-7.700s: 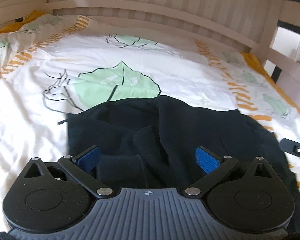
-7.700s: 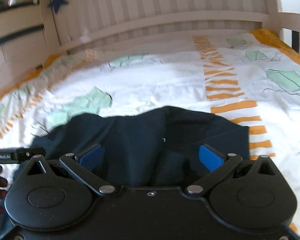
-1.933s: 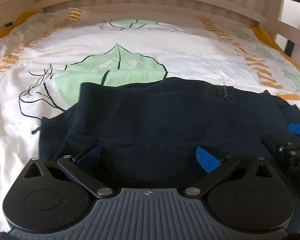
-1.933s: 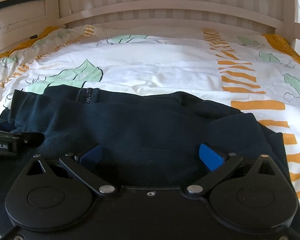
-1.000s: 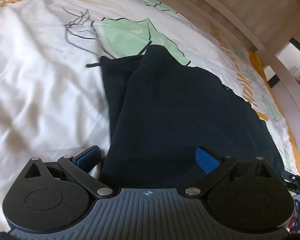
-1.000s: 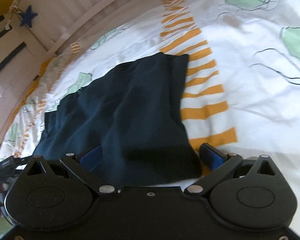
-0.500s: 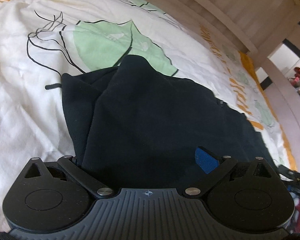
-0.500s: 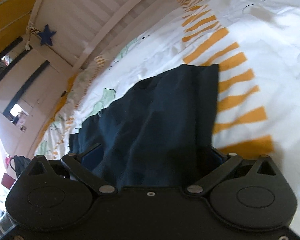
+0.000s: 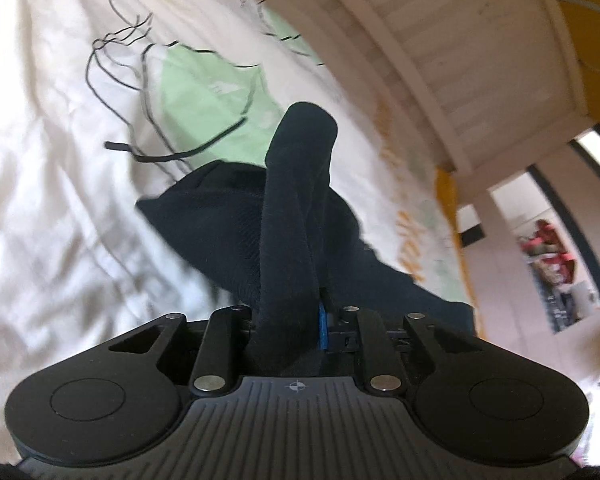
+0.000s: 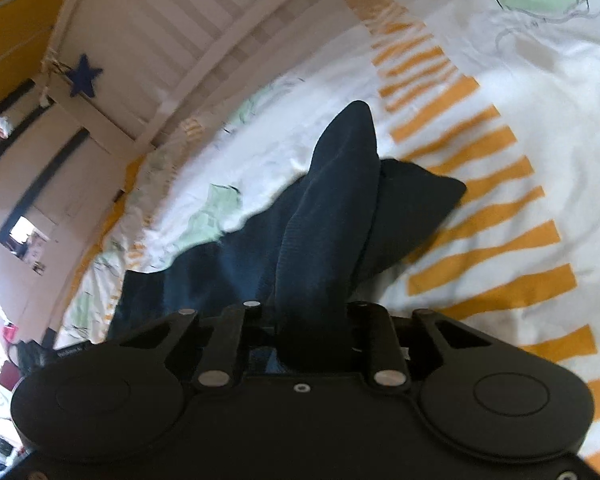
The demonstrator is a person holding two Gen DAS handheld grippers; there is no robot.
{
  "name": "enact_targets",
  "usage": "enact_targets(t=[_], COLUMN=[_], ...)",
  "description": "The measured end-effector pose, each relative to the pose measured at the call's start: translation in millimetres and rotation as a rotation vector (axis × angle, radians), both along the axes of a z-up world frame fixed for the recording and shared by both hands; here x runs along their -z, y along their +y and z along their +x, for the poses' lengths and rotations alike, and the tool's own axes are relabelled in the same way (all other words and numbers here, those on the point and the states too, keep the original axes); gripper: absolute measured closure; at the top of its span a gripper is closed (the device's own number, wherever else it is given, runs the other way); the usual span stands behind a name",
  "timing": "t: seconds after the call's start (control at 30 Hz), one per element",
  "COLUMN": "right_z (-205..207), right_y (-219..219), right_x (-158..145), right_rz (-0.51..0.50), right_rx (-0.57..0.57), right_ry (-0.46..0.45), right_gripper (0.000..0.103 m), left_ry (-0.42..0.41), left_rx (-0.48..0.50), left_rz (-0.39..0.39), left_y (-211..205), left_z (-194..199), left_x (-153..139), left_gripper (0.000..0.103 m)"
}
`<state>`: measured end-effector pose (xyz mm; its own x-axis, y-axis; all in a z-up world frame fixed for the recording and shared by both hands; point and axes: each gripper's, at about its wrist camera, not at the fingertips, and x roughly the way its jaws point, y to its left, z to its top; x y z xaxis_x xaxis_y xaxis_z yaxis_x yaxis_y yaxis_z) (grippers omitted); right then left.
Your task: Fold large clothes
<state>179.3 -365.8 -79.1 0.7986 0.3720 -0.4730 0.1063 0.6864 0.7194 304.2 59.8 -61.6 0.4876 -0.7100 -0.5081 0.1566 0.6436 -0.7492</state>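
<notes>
Left wrist view has the left gripper [image 9: 289,320] with its jaws drawn nearly together on a bunched fold of the dark navy garment [image 9: 295,208]; the cloth fills the narrow gap between them and rises from it as a thick upright ridge, with a sliver of blue pad [image 9: 322,328] showing against its right side. Right wrist view shows the same at the right gripper [image 10: 312,328]: its jaws are pinched on another gathered fold of the garment [image 10: 332,208], which stands up from the gap to a pointed peak. Both pairs of jaws have just been closing, and the fabric is caught between them. Beyond each grip the rest of the garment trails down onto the bed, lying on the white duvet [image 9: 59,200] printed with green leaves and orange stripes [image 10: 500,216], in front of the pale slatted bed frame [image 9: 440,40]. The cloth is a plain, dark, finely ribbed knit, creased into long folds where it is gathered; a thin dark drawcord [image 9: 171,154] trails from it across the leaf print. A blue star [image 10: 84,75] hangs on the frame in the right view. Half a second earlier the jaws stood wide apart with the garment spread flat and broad between them; now it is bunched and its gripped edges are raised off the bed.
</notes>
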Motion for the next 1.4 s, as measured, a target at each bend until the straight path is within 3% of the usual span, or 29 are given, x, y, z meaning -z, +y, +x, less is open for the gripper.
enact_targets(t=[0.27,0.47,0.53,0.63,0.67,0.77,0.8,0.83,1.17,1.4], right_z=[-48.9,-102.8,-112.9,-114.8,-111.4,-103.3,-101.0,-98.0,-81.1,-93.0], right_y=[17.4,18.2,19.9,31.2,32.6,21.9,19.4,15.1,-8.7,-26.1], right_x=[-40.6,-51.1,-46.0,-28.3,-19.9,0.6,2.5,4.0,24.7,20.3], right_rz=[0.044,0.054,0.010,-0.217,-0.269,-0.257,-0.253,-0.252,-0.121,-0.124], right_rx=[-0.033,-0.076,-0.100,-0.127,-0.129,-0.078,-0.063,-0.048,0.027,0.179], right_ry=[-0.031,0.042,0.112,0.266,0.318,0.385,0.387,0.382,0.251,0.139], right_gripper=[0.076,0.075,0.074,0.059,0.053,0.036,0.027,0.025,0.018,0.018], left_ry=[-0.010,0.054,0.096,0.063,0.063,0.068,0.067,0.066,0.095,0.028], left_rx=[0.065,0.141,0.163,0.161,0.159,0.144,0.147,0.151,0.038,0.007], left_rz=[-0.077,-0.090,0.007,0.307,0.351,0.342,0.346,0.346,0.179,0.221], left_y=[1.9,20.8,23.9,20.3,19.3,17.3,15.4,13.4,15.3,8.1], left_z=[-44.3,-87.0,-94.3,-96.8,-95.5,-86.8,-81.8,-77.5,-49.0,-43.0], left_x=[-32.2,-27.5,-13.9,8.2,17.0,21.9,21.6,22.0,35.5,30.0], left_gripper=[0.084,0.083,0.081,0.064,0.053,0.049,0.046,0.045,0.044,0.044])
